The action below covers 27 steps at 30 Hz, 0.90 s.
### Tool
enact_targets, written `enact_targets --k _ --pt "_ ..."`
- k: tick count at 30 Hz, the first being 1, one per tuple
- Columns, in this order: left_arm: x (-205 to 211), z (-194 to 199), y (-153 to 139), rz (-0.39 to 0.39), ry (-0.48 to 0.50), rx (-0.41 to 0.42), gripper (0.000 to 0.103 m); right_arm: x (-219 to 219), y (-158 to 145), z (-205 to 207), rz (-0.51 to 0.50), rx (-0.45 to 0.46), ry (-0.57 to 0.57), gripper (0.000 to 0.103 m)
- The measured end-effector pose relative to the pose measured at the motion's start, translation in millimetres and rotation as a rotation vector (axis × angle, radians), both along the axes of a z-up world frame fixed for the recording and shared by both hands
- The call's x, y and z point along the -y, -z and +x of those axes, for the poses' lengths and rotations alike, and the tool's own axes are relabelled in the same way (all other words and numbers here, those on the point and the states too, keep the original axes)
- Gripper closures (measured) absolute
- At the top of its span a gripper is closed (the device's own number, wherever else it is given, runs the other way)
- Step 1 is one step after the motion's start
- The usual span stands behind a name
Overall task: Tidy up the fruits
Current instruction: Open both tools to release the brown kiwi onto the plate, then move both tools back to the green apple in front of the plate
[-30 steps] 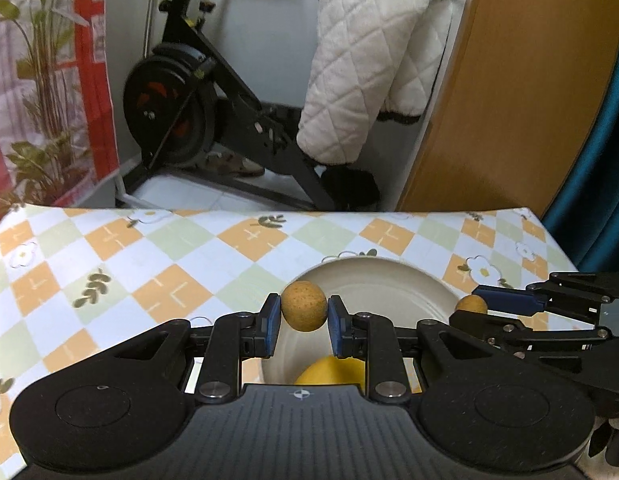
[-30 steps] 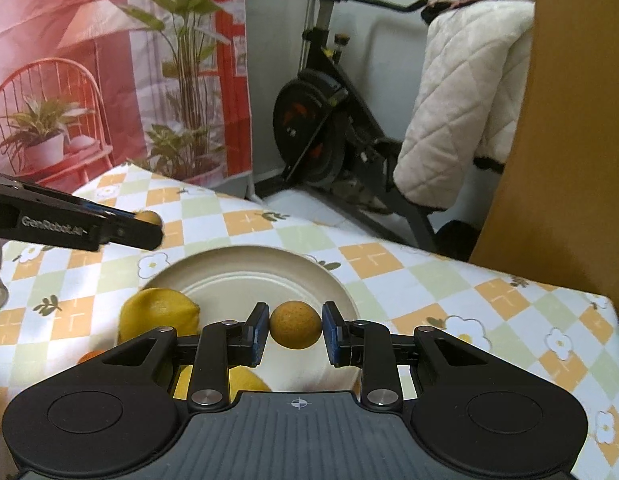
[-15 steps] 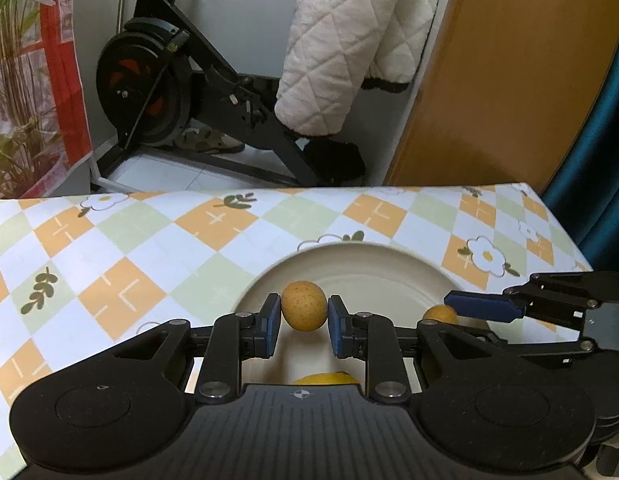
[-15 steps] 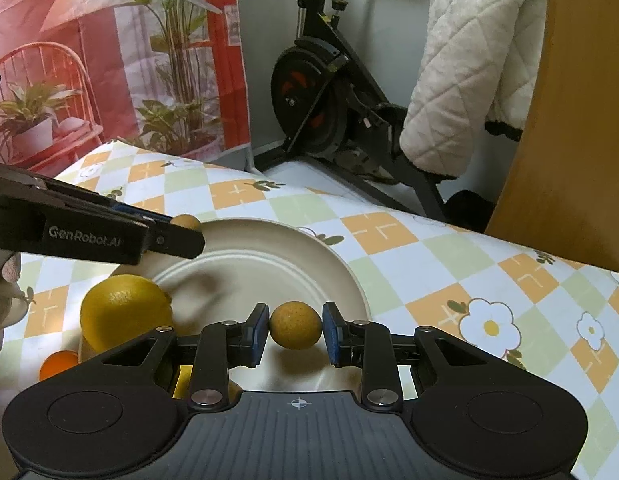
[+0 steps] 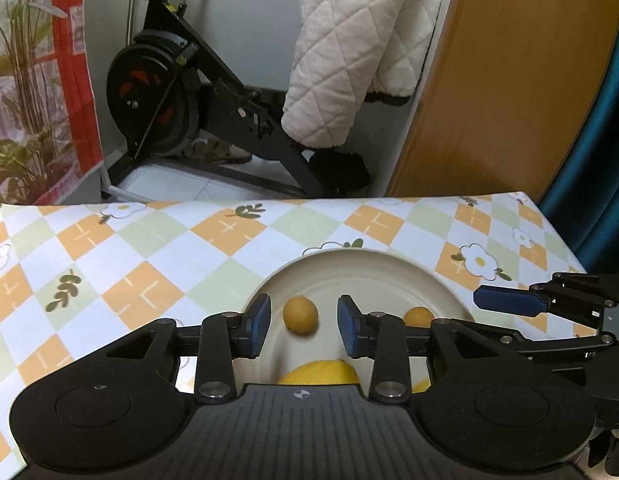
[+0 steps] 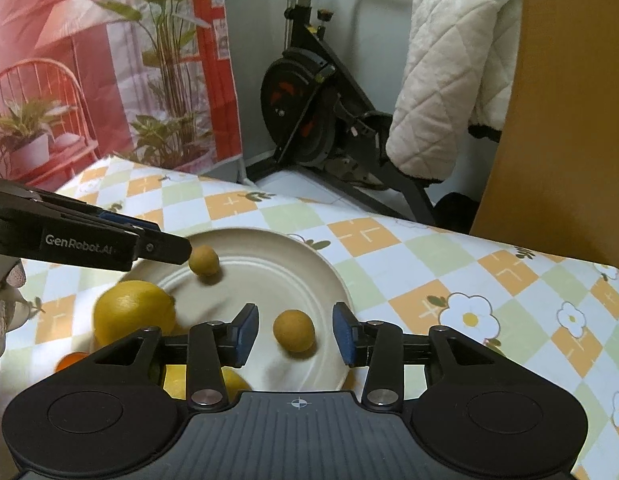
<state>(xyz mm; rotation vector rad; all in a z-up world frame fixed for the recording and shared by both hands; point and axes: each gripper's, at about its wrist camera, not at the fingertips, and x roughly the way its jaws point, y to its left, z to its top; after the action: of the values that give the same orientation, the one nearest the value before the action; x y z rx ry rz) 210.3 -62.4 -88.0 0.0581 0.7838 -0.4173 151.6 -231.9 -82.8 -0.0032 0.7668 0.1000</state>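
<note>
A cream plate (image 5: 361, 264) (image 6: 269, 248) rests on the checked tablecloth. My left gripper (image 5: 304, 320) has its jaws opening over the plate; a small round tan fruit (image 5: 300, 315) (image 6: 204, 261) sits between the pads, touching neither. My right gripper (image 6: 295, 334) has its jaws opening too, with a small orange-yellow fruit (image 6: 294, 330) (image 5: 417, 316) loose between them above the plate. A big lemon (image 6: 133, 312) (image 5: 321, 372) lies at the plate's left side, and another yellow fruit (image 6: 229, 380) shows under the right gripper's body.
A small orange fruit (image 6: 69, 360) lies on the cloth left of the plate. An exercise bike (image 5: 181, 92) with a white quilted cover (image 5: 349, 60) stands beyond the table's far edge, beside a wooden panel (image 5: 489, 100). A plant-print curtain (image 6: 109, 60) hangs at the left.
Both grippers have let go of their small fruits: the pads have parted and each fruit now sits free between them over the plate.
</note>
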Motion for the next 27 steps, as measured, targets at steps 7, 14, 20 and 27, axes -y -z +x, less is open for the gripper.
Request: enact_targets --k 7,14,20,27 --pt "-11 -35 -17 0.007 -0.018 0.044 0.064 -2 -19 -33 0.025 0.033 0.004 0.065" --pt "-20 -72 -21 0.030 -0.035 0.067 0.064 -13 -25 -68 0.030 0.044 -0.011 0.065" --pt "-24 -92 -15 0.015 -0.042 0.053 0.064 -29 -23 -91 0.023 0.031 -0.035 0.065" --pt "-27 -109 -17 0.037 -0.048 0.072 0.064 -37 -27 -107 0.032 0.036 -0.033 0.065"
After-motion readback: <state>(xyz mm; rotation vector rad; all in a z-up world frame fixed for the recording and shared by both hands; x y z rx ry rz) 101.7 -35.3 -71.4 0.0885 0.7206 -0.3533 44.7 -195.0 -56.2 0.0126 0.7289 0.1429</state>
